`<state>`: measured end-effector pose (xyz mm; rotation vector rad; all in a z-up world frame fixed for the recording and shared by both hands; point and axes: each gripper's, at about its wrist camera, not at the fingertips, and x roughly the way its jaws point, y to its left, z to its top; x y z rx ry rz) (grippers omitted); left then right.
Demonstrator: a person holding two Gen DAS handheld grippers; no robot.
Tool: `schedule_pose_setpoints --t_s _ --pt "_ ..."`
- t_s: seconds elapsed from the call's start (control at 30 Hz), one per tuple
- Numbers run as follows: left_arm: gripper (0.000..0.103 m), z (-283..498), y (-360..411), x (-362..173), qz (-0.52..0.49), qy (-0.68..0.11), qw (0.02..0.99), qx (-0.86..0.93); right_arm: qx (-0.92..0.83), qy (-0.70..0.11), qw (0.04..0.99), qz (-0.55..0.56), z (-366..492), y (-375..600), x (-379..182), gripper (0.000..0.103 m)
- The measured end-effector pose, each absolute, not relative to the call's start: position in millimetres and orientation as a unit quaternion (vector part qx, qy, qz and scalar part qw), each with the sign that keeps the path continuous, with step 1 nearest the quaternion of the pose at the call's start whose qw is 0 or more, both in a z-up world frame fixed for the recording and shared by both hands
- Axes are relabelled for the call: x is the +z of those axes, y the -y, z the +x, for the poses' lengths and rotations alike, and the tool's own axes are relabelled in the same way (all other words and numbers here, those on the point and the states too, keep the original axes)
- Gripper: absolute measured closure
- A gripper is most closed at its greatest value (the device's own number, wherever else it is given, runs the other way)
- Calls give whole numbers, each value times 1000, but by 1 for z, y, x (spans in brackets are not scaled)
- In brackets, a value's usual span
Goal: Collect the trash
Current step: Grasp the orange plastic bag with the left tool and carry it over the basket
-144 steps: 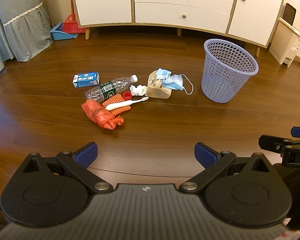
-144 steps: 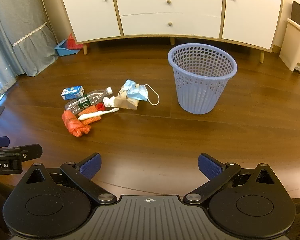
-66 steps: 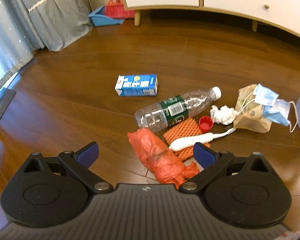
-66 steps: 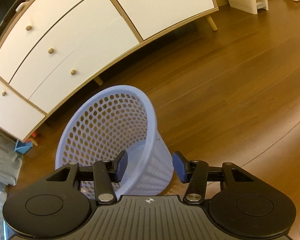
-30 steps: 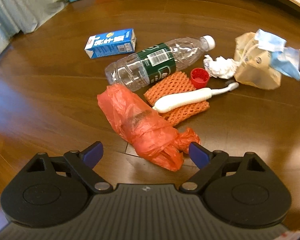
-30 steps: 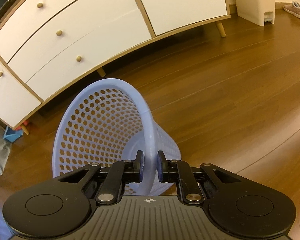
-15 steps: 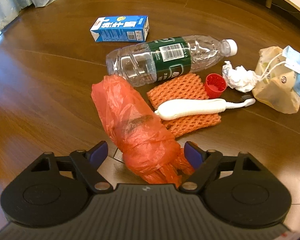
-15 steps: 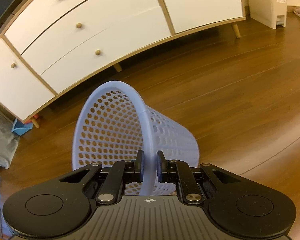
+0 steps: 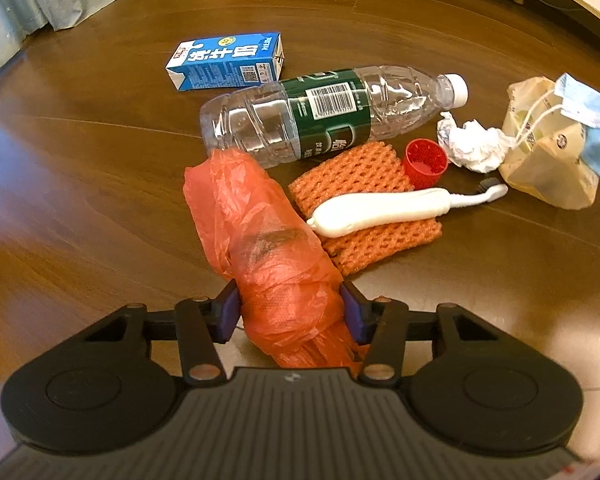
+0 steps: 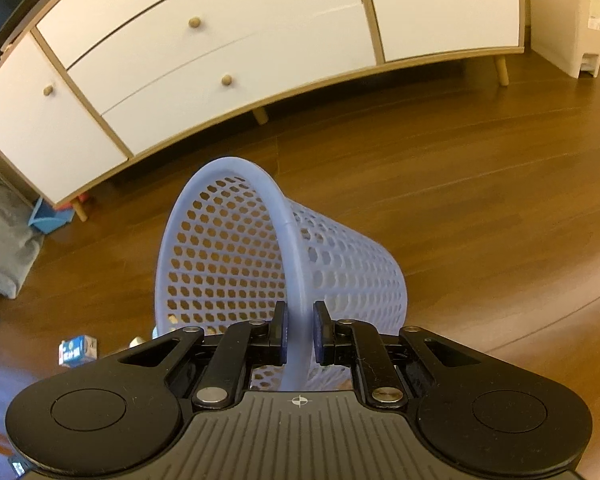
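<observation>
Left gripper [image 9: 291, 310]: jaws closed against the near end of the orange plastic bag [image 9: 260, 248], low centre of the left wrist view, one pad on each side of the bunched film. The bag lies on the wood floor [image 9: 80, 184], its far end just beside the clear water bottle [image 9: 324, 112].

Right gripper [image 10: 299, 334]: jaws clamped on the rim of the lavender mesh basket [image 10: 352, 272], lower centre of the right wrist view. Basket is tipped, its mouth turned toward the left of frame.

Handling, as a guess: the bag is thin, soft and near weightless. It will crush and may slide through the pads, so the knotted, thicker near end is the better hold. Basket is light, stiff plastic; the rolled rim gives a firm pinch but it will want to swing.

Only the left view shows the rest of the pile: blue carton [image 9: 226, 62], orange foam net [image 9: 364, 208], white toothbrush [image 9: 384, 210], red cap [image 9: 426, 158], crumpled tissue [image 9: 474, 146], paper bag [image 9: 546, 164] and face mask [image 9: 592, 120]. Only the right view shows the basket, the white sideboard [image 10: 236, 40] and a white pedal bin [image 10: 572, 20] upper right.
</observation>
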<state>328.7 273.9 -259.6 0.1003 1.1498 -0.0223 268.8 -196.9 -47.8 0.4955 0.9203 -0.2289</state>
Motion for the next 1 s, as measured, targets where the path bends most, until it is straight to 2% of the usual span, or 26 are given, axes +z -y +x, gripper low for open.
schedule_pose_setpoints --t_s 0.37,0.67,1.0 --pt "59 304 -284 -225 72 -537 839 -55 -89 -505 839 181 268 164 -33 95" --pt "60 272 -281 -161 105 -514 841 -134 -92 -530 833 127 251 120 -29 95" --pt "60 241 -274 -84 106 -472 847 -221 -100 -535 830 119 231 100 -26 95"
